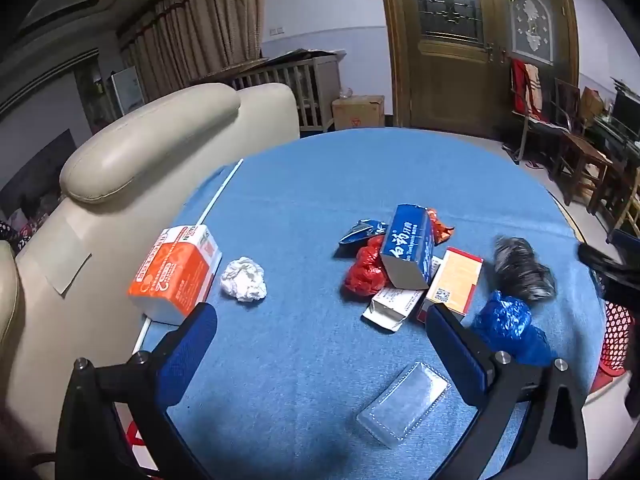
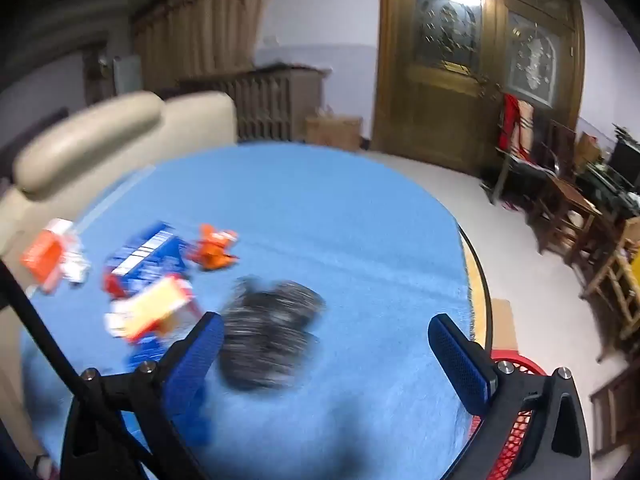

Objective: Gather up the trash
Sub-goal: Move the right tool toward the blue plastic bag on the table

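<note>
Trash lies scattered on a round table with a blue cloth (image 1: 320,184). A pile near the middle holds a blue toothpaste box (image 1: 408,248), a red crumpled bag (image 1: 366,268), and flattened cartons (image 1: 454,280). A white paper ball (image 1: 245,279) lies left, beside an orange tissue pack (image 1: 176,270). A blue bag (image 1: 506,326), a black crumpled bag (image 1: 522,268) and a clear plastic tray (image 1: 404,402) lie nearer. My left gripper (image 1: 320,340) hangs open above the cloth, holding nothing. My right gripper (image 2: 326,344) is open too, with the blurred black bag (image 2: 268,336) by its left finger.
A beige leather sofa (image 1: 140,152) borders the table on the left. A red mesh basket (image 2: 516,420) stands below the table's right edge. Wooden chairs (image 2: 568,216) and a wooden door (image 1: 472,52) are on the far right side of the room.
</note>
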The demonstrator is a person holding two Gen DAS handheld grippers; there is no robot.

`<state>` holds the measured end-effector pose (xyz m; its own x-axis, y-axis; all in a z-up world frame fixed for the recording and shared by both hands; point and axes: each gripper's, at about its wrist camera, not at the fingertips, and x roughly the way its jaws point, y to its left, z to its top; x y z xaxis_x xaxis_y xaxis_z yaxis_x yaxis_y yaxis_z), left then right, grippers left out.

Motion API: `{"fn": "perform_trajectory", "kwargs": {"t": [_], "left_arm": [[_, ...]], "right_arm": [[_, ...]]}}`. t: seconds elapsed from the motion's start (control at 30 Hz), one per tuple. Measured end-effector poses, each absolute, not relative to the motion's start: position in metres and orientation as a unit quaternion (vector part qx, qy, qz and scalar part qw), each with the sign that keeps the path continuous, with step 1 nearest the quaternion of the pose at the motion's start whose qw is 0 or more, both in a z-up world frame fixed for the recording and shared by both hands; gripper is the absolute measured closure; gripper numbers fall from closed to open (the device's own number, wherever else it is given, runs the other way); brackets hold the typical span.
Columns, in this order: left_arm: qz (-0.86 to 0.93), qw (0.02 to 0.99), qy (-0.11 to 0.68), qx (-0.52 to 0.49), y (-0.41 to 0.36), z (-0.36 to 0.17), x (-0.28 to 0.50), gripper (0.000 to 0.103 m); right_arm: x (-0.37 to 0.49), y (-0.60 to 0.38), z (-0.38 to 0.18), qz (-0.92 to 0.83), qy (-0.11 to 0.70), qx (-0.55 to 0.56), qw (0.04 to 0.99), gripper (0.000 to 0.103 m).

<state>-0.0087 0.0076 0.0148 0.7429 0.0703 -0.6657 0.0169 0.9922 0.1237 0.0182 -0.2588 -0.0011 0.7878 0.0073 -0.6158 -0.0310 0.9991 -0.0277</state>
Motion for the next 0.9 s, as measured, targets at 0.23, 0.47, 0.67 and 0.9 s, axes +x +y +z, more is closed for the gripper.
{"fn": "perform_trajectory", "kwargs": {"t": [0.23,0.47,0.67,0.9], "left_arm": [[0.015,0.93,0.361,0.063,0.006,0.013,-0.011,0.0],[0.021,0.932,0.357,0.065,0.009,0.015,-0.016,0.0],[0.019,0.934,0.35,0.071,0.008,0.015,-0.022,0.0],[0.019,0.93,0.36,0.079,0.009,0.006,-0.03,0.0]], "right_arm": [[-0.019,-0.254,0.047,0.038,0.218,0.038,0.974,0.0],[-0.053,-0.267,0.088,0.113,0.184,0.11,0.97,0.0],[-0.083,-0.268,0.119,0.152,0.208,0.107,0.96,0.0],[-0.082,-0.239,0.051,0.129,0.325,0.073,0.934,0.0]]}}
